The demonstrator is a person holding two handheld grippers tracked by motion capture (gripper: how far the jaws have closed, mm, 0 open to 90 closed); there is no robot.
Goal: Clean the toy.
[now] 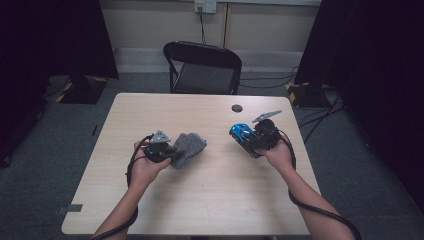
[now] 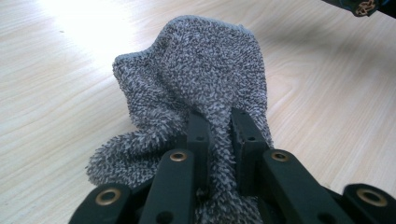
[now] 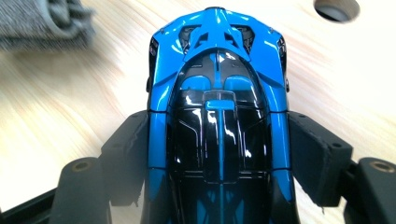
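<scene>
A grey fuzzy cloth (image 1: 189, 148) lies bunched at the middle left of the wooden table (image 1: 210, 200). My left gripper (image 1: 172, 156) is shut on the cloth's near fold; in the left gripper view the cloth (image 2: 201, 79) rises ahead of the jaws, pinched between the fingertips (image 2: 198, 133). My right gripper (image 1: 248, 140) is shut on a blue and black toy car (image 1: 242, 131), held above the table at the right. In the right gripper view the toy car (image 3: 218, 107) sits lengthwise between the two pads (image 3: 317, 154), which press on its flanks.
A small dark round hole (image 1: 237, 108) marks the table's far side, also seen as the hole (image 3: 337, 9) beyond the car. A black folding chair (image 1: 202, 67) stands behind the table. Black curtains hang at both sides, cables run on the floor at right.
</scene>
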